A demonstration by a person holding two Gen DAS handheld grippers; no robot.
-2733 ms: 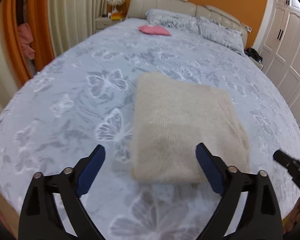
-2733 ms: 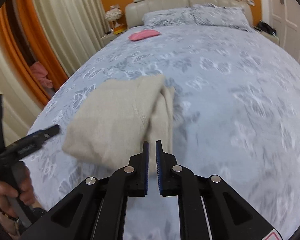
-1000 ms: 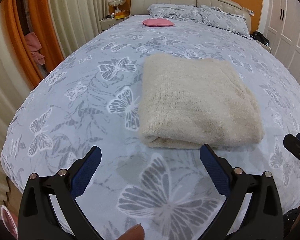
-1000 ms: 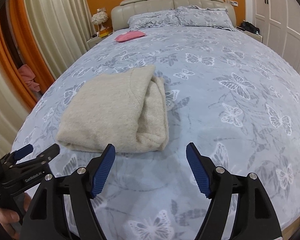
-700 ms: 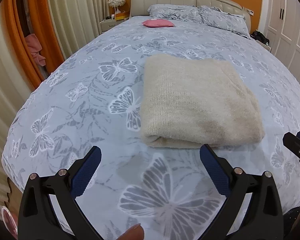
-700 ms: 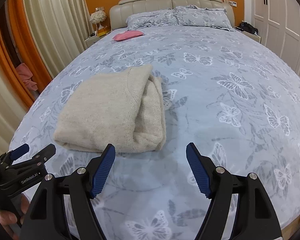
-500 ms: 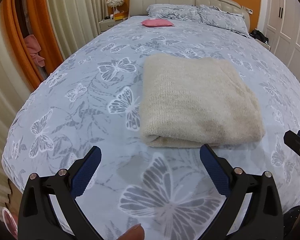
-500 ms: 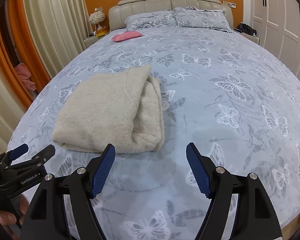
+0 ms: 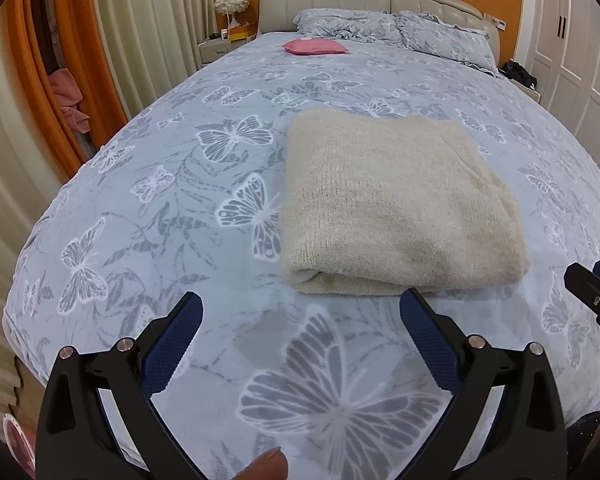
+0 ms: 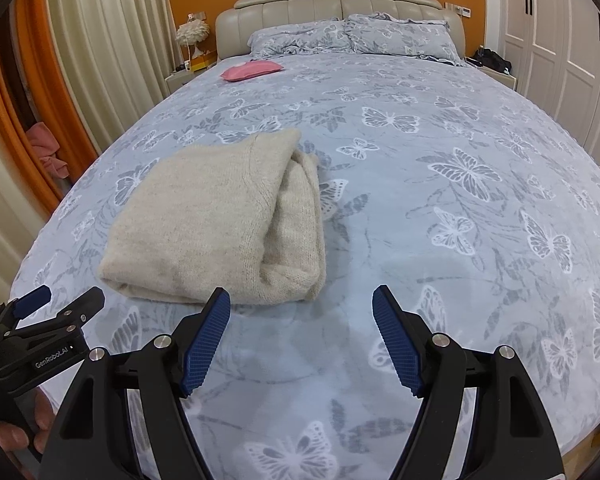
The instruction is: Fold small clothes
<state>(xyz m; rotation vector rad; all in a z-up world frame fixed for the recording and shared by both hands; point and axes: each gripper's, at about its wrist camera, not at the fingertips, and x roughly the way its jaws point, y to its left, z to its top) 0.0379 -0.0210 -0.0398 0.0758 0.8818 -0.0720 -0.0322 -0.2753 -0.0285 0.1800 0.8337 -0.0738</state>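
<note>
Sweater (image 9: 396,204), folded, lies on the bed (image 9: 180,208) just beyond both tongs: ahead-right of the left gripper (image 9: 302,340), ahead-left of the right gripper (image 10: 302,340). Both gape wide, empty.

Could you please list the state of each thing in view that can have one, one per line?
Sweater: folded, lying flat on the bed.
Left tongs: open, empty, apart from the sweater.
Right tongs: open, empty.
Pink cushion: lying near the pillows.
Wardrobe doors: closed.
</note>
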